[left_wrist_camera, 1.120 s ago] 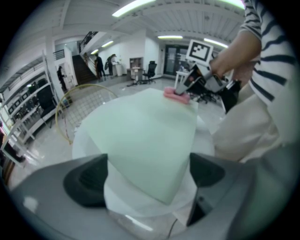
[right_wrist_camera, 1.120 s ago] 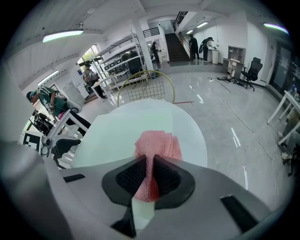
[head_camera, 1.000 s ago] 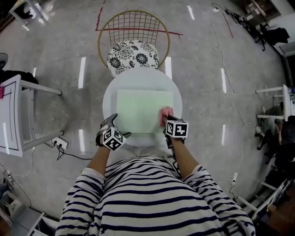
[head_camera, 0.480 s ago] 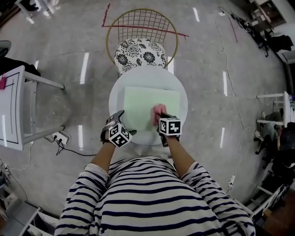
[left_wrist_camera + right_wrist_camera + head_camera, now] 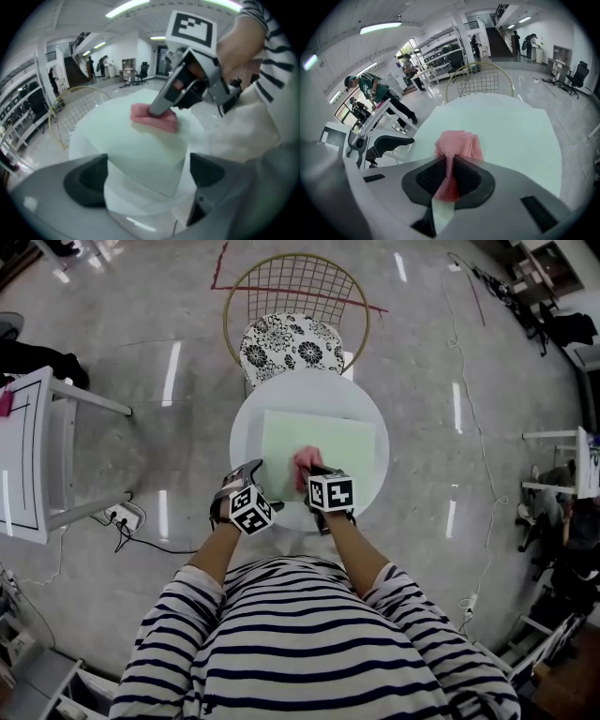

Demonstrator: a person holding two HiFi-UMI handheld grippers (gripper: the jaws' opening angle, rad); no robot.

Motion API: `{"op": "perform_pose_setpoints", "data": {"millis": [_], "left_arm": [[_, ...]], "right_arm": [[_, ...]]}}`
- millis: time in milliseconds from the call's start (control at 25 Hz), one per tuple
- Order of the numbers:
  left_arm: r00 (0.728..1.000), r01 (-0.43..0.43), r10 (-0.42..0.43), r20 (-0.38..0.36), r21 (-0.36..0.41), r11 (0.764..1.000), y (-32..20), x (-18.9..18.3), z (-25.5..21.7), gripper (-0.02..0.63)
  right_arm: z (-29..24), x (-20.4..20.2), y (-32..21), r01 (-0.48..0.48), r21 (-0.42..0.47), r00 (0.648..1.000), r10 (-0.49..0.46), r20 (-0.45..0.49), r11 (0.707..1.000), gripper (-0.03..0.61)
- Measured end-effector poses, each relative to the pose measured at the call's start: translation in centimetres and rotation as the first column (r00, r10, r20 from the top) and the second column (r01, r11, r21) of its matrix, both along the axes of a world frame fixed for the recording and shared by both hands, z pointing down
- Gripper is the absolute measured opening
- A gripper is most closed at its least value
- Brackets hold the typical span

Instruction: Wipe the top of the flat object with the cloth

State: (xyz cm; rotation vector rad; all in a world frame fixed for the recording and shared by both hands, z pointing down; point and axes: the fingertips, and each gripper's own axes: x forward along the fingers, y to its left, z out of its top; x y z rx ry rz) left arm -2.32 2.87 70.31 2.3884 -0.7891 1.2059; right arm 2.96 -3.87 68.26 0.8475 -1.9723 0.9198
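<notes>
a bunched pink cloth [image 5: 306,465] lies, apparently pressed flat, on the pale green flat object [image 5: 347,460].

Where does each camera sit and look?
Head view: on the head, facing steeply down at the round table; striped shirt, forearms show.
Left gripper view: on the left gripper, facing across the green sheet; open jaws show.
Right gripper view: on the right gripper, facing the wire chair; jaws pinch the pink cloth.
All share the cloth.
</notes>
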Motion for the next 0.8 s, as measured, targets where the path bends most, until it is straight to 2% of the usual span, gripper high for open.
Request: {"op": "perform_pose_setpoints", "data": {"millis": [400, 800], "left_arm": [[1.000, -0.030, 0.030, -0.005, 0.002, 1.000, 0.1, -0.1, 0.0, 0.531], [0.999, -0.042, 0.042, 0.001, 0.005, 0.999, 0.2, -0.2, 0.0, 0.531]], "right_arm": [[0.2, -4.8, 1.9, 0.076, -0.024, 0.996, -0.074, 0.046, 0.997, 0.048], [-0.1, -7.0, 3.4, 0.132, -0.058, 0.989, -0.127, 0.074, 0.990, 0.048]]}}
